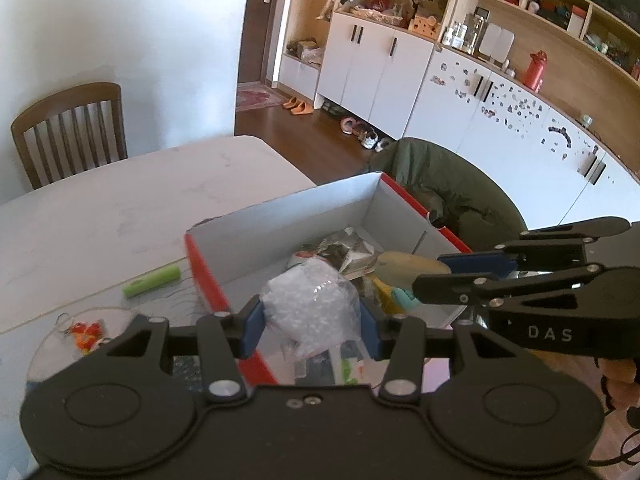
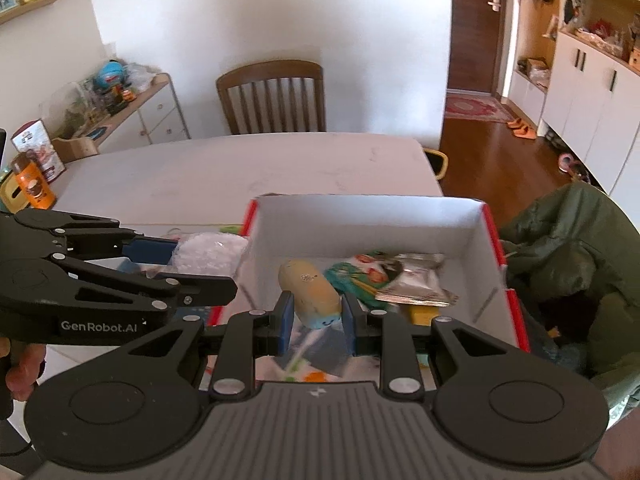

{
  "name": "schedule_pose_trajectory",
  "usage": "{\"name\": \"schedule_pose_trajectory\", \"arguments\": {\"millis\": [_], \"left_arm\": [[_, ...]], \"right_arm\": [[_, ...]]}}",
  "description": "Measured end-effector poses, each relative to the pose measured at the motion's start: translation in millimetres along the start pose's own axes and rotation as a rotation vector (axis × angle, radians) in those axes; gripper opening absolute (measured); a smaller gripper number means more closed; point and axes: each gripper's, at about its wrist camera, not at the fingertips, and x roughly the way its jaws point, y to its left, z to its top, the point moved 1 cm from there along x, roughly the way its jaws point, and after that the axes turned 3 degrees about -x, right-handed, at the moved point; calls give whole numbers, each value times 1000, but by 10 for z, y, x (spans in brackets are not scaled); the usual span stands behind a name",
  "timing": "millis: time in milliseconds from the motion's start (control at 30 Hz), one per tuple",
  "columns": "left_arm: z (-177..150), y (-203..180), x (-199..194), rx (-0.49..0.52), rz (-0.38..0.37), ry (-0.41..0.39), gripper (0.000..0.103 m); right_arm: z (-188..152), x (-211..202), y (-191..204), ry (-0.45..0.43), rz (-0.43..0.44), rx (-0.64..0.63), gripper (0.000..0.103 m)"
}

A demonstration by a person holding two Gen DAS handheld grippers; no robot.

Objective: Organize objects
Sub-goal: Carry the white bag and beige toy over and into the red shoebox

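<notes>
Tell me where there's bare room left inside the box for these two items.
Free: the box floor along its far wall and left wall, beyond the tan toy. Crowded: the right side, where the foil packets and green wrapper pile up, and the near end, littered with papers.

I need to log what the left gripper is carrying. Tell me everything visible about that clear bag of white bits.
The bag is thin clear plastic, crinkled and glossy, bulging with small white grains or beads into a rounded lump. The left gripper is shut on it, blue pads pressing both sides, its loose tail hanging below. It is held up at the near left rim of the red-edged box, partly outside it in the right wrist view. Contents cannot be identified.
</notes>
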Motion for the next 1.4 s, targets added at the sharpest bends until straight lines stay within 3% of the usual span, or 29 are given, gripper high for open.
{"name": "schedule_pose_trajectory", "arguments": {"millis": [600,1100,1400], "left_arm": [[269,-274,828,38,27,83,48],[374,-274,1573,36,68,179,48],[316,-240,1796,17,79,219,48]], "right_arm": [[-216,390,-746,90,-59,24,25],[-233,956,-887,144,-63,-4,25],[-212,1174,-947,191,-85,-16,25]]}}
